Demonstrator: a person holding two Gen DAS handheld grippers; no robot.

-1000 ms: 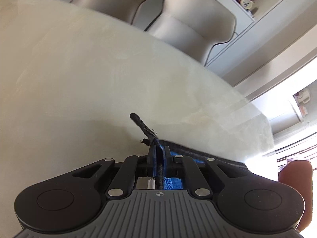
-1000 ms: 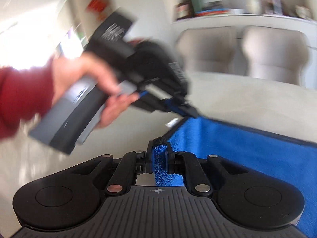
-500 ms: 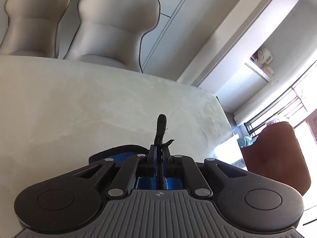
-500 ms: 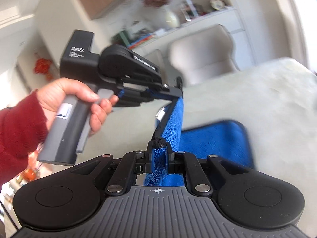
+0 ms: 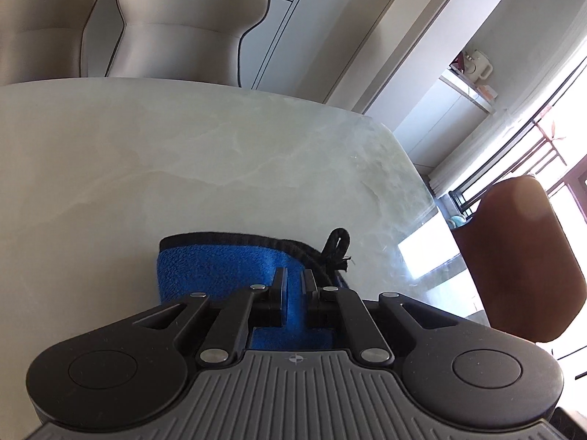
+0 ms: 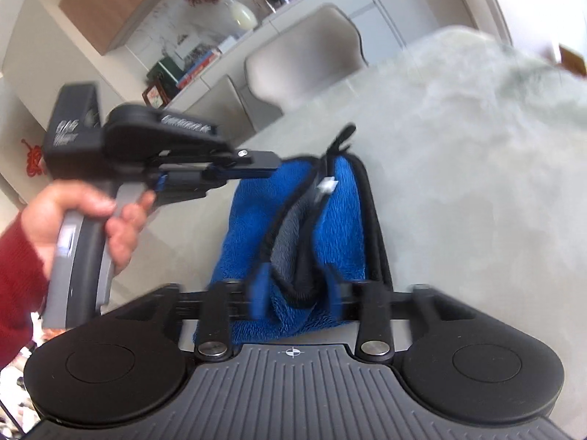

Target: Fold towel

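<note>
The blue towel [image 5: 220, 267] with black edging lies folded over on the pale marble table [image 5: 183, 146]. Its black hanging loop [image 5: 335, 245] lies just beyond my fingers. My left gripper [image 5: 293, 286] stands slightly open above the towel, nothing clamped. In the right wrist view the towel [image 6: 330, 220] lies doubled, its grey underside showing in a fold. My right gripper [image 6: 297, 293] is open, fingers spread either side of the towel's near edge. The left gripper's fingertips [image 6: 264, 163] hover at the towel's far left corner, held by a hand in a red sleeve.
Two beige chairs [image 5: 183, 25] stand behind the table's far edge. A brown chair back [image 5: 521, 256] stands past the table's right edge. Shelves with books and a vase [image 6: 242, 14] line the far wall.
Both grippers carried the lifted towel edge over and down onto the rest, then opened and let go. The towel now lies doubled on the table.
</note>
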